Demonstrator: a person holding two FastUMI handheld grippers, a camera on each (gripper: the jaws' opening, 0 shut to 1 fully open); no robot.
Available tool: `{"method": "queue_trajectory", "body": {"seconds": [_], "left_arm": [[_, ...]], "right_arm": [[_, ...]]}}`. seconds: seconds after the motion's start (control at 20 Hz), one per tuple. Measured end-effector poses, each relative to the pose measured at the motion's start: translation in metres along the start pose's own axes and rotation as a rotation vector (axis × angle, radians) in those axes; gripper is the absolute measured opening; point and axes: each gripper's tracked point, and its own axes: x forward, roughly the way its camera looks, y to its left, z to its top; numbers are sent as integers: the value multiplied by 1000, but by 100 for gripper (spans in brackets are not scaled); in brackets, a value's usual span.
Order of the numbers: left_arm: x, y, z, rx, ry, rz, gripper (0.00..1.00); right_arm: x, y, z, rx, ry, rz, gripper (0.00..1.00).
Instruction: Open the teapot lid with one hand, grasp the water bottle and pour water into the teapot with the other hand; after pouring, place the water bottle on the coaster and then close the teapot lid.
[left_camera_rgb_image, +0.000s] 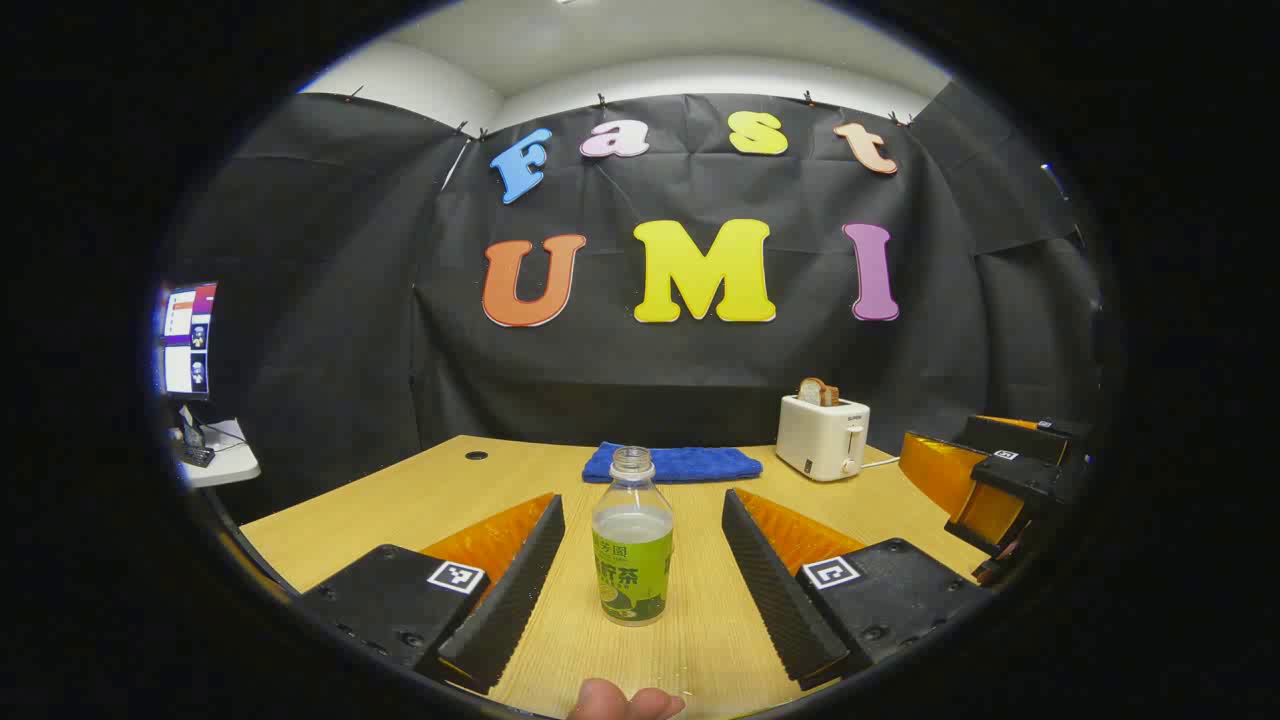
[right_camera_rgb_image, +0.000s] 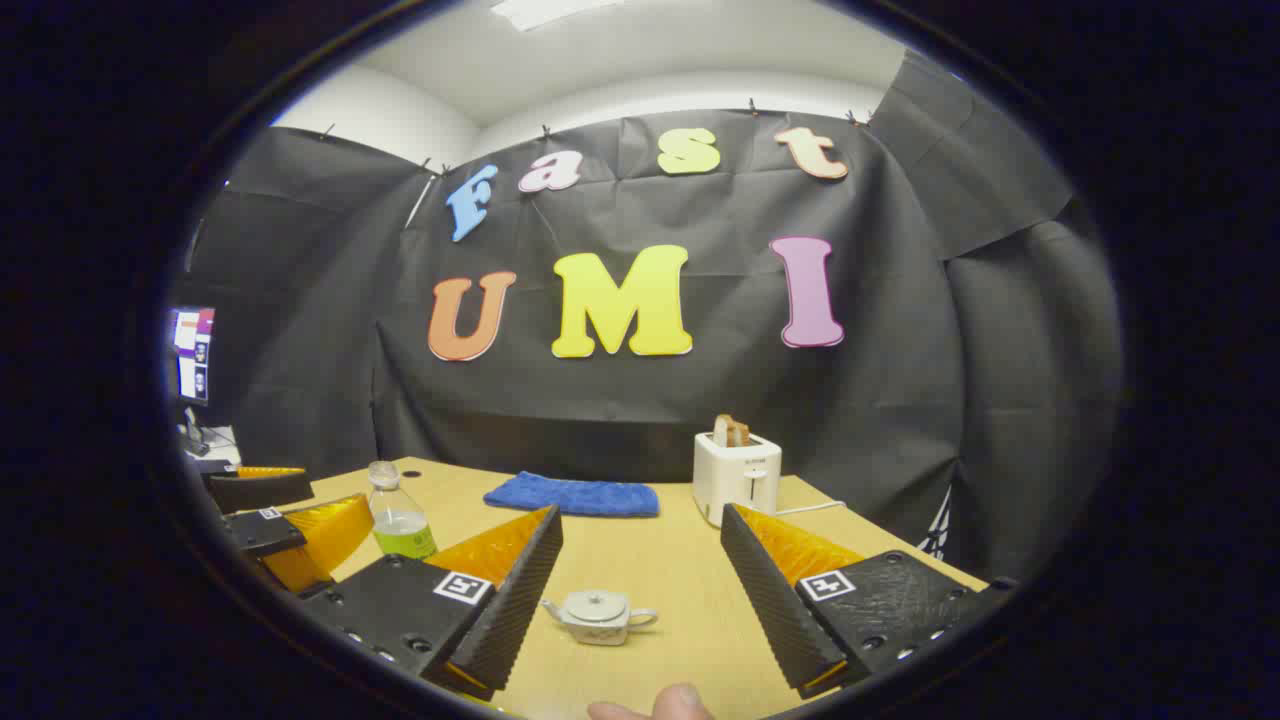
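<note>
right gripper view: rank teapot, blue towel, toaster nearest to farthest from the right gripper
1. teapot, on the table between the right gripper fingers, lid on.
2. blue towel, farther back, slightly left of centre.
3. toaster, back right by the wall; its depth is close to the towel's, so this order is not certain.

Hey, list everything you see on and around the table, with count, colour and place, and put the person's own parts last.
water bottle: one, clear with green label, uncapped, between the left claw's fingers
teapot: one, pale grey, lid on, ahead of the right claw
towel: one, blue, table's far edge
toaster: one, white, bread inside, beside the towel
table: one, light wood
monitor: one, lit, far left
left claw: open
right claw: open
thumb: one
</note>
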Motion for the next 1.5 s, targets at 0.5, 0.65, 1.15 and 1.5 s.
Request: {"method": "queue_trajectory", "body": {"seconds": [0.5,0.65,1.15,1.5], "left_arm": [[2,1,0,6,-9,-1,99],[4,3,-3,13,-7,3,99],[6,9,-3,18,-10,18,99],[6,10,-2,24,-14,29,99]], "right_arm": [[-2,2,6,-23,-27,-10,95],[-2,3,5,-30,-22,-6,99],[0,7,5,-50,-38,-2,96],[20,16,-26,-56,11,27,95]]}}
